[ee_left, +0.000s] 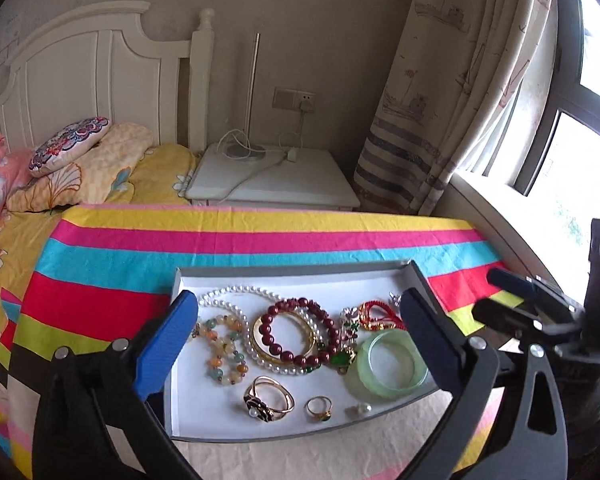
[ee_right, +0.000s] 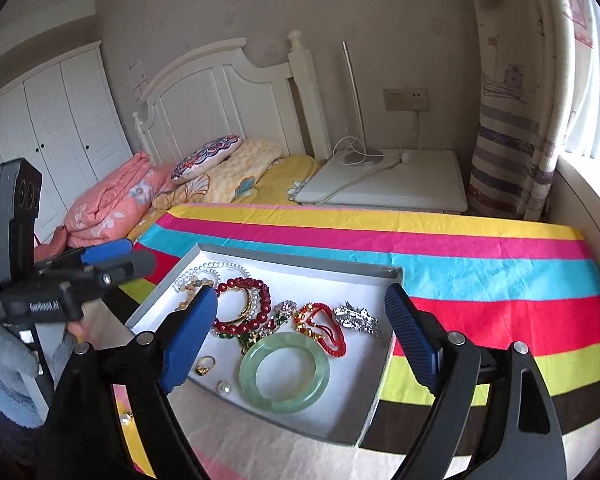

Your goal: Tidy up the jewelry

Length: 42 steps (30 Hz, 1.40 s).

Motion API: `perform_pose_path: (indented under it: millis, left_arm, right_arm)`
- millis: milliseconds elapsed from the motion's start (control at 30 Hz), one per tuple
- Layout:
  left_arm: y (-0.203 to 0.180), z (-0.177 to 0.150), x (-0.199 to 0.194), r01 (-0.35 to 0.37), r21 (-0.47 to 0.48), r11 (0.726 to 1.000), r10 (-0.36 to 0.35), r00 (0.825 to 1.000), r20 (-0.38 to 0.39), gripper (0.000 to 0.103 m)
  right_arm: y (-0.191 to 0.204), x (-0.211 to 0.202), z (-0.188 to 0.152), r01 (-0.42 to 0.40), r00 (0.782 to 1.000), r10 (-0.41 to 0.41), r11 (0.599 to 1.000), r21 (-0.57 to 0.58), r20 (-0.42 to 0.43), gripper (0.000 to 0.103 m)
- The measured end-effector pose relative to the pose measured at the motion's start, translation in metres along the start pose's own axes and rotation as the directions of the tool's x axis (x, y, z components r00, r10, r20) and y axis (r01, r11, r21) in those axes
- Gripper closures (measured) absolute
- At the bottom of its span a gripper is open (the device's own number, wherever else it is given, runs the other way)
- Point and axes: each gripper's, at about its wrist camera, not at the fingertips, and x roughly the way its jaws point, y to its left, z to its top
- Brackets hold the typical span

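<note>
A shallow white tray (ee_left: 204,416) (ee_right: 352,412) lies on the striped cloth and holds the jewelry. In it lie a green jade bangle (ee_left: 392,364) (ee_right: 284,372), a dark red bead bracelet (ee_left: 300,330) (ee_right: 256,300), a pearl strand (ee_left: 236,294), a pastel bead bracelet (ee_left: 222,344), a red cord bracelet (ee_left: 380,316) (ee_right: 328,328), a silver brooch (ee_right: 356,316), gold rings (ee_left: 270,398) (ee_right: 205,365) and a loose pearl (ee_left: 365,409) (ee_right: 224,388). My left gripper (ee_left: 296,344) is open above the tray. My right gripper (ee_right: 304,340) is open above the tray's right part. Both are empty.
The striped cloth (ee_left: 260,240) covers a table. A small earring (ee_right: 127,418) lies on the cloth in front of the tray. Behind are a bed with pillows (ee_left: 72,148), a white nightstand (ee_left: 276,176), a curtain (ee_left: 452,100) and a window sill at right.
</note>
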Motion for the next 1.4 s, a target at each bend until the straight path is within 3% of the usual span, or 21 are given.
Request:
perform_pose_path:
  millis: [100, 200, 300, 433, 633, 800, 900, 1033, 1400]
  left_arm:
    - [0.000, 0.010, -0.023, -0.048, -0.007, 0.999, 0.048, 0.997, 0.067, 0.003]
    - [0.002, 0.014, -0.044, -0.123, -0.006, 0.992, 0.122, 0.981, 0.150, 0.003]
    - [0.000, 0.005, -0.051, -0.199, -0.019, 0.980, 0.199, 0.962, 0.185, 0.003]
    - [-0.009, -0.023, -0.033, -0.240, 0.026, 0.970, 0.234, 0.963, 0.136, 0.003]
    - [-0.021, -0.067, -0.005, -0.276, 0.039, 0.960, 0.271, 0.958, 0.092, 0.003]
    - [-0.030, -0.095, 0.007, -0.308, 0.080, 0.948, 0.306, 0.951, 0.033, 0.003]
    - [-0.035, -0.101, 0.004, -0.302, 0.094, 0.949, 0.300, 0.953, 0.036, 0.003]
    - [-0.026, -0.100, 0.005, -0.246, 0.056, 0.968, 0.246, 0.969, 0.000, 0.003]
    - [-0.018, -0.101, 0.014, -0.255, 0.029, 0.967, 0.256, 0.966, -0.037, 0.003]
  right_arm:
    - [0.000, -0.021, -0.009, 0.029, 0.998, -0.030, 0.999, 0.017, 0.053, 0.017]
    - [0.002, -0.037, -0.016, 0.078, 0.990, -0.084, 0.995, 0.056, 0.116, 0.017]
    - [0.005, -0.043, -0.022, 0.147, 0.975, -0.165, 0.981, 0.126, 0.148, 0.017]
    - [0.013, -0.026, -0.030, 0.167, 0.975, -0.189, 0.970, 0.175, 0.115, 0.017]
    - [0.023, -0.002, -0.051, 0.219, 0.975, -0.224, 0.966, 0.141, 0.019, 0.017]
    - [0.029, 0.005, -0.067, 0.284, 0.959, -0.283, 0.954, 0.097, -0.021, 0.017]
    - [0.028, 0.013, -0.077, 0.308, 0.951, -0.303, 0.947, 0.093, -0.061, 0.017]
    - [0.030, 0.009, -0.077, 0.311, 0.950, -0.310, 0.946, 0.088, -0.035, 0.017]
    - [0.038, 0.010, -0.075, 0.316, 0.949, -0.314, 0.948, 0.050, -0.031, 0.016]
